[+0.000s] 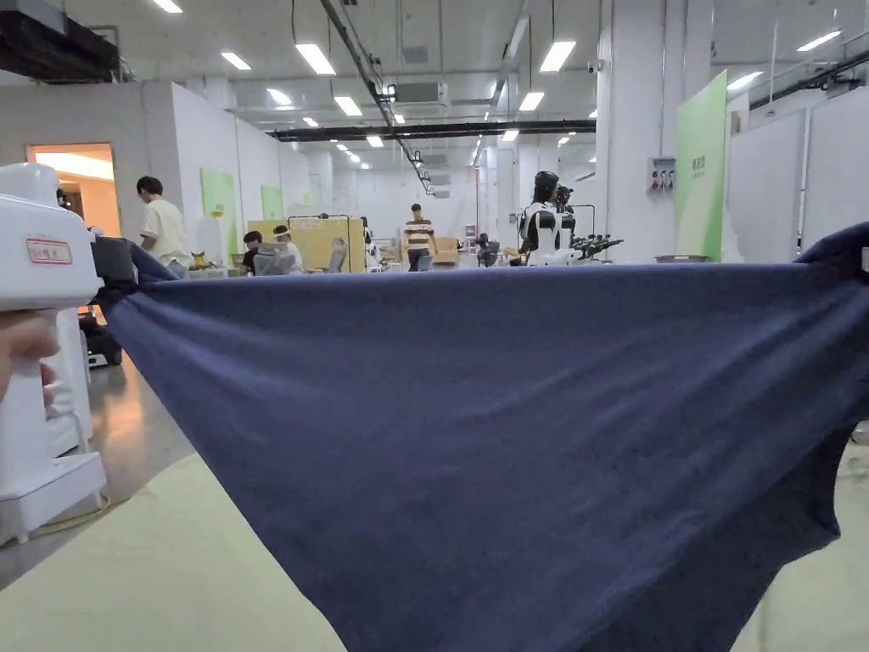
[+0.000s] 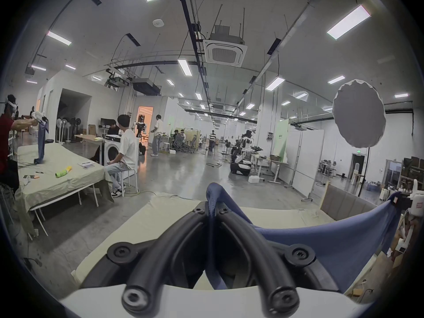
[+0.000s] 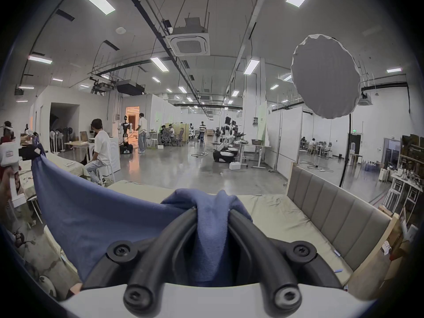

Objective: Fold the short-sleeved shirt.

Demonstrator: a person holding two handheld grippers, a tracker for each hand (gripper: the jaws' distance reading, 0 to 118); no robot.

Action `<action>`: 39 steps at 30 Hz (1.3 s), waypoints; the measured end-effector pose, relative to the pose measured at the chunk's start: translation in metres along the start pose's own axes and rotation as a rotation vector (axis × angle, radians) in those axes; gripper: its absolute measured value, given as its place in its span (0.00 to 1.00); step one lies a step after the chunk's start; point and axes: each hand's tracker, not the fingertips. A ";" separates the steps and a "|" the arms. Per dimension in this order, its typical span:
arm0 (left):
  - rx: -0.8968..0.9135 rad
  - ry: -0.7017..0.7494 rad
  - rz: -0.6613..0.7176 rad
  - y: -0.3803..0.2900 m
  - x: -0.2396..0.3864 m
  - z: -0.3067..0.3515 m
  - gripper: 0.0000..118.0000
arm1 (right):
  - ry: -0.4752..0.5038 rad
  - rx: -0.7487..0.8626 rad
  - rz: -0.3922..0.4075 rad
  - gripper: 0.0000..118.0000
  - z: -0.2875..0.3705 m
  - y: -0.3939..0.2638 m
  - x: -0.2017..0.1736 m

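A navy short-sleeved shirt [image 1: 509, 441] hangs stretched taut in the air in front of me, above a pale green covered bed [image 1: 153, 577]. My left gripper [image 1: 114, 272] pinches its upper left corner; in the left gripper view its black jaws are shut on a thin fold of the shirt [image 2: 212, 210]. My right gripper [image 3: 212, 210] is shut on a thicker bunch of the shirt [image 3: 211, 235] at the upper right corner. In the head view that corner runs off the right edge. The cloth sags between the two grippers [image 2: 332, 242].
A padded headboard [image 3: 332, 210] borders the bed on the right. Another table [image 2: 57, 173] with a person holding a cloth and a seated person [image 2: 125, 148] stands to the left. A round light diffuser on a stand [image 3: 325, 77] rises at the right. Grey floor lies beyond.
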 end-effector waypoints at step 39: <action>-0.188 0.150 -0.280 -0.256 0.134 -0.365 0.02 | -0.241 -0.039 0.016 0.05 -0.370 -0.237 0.024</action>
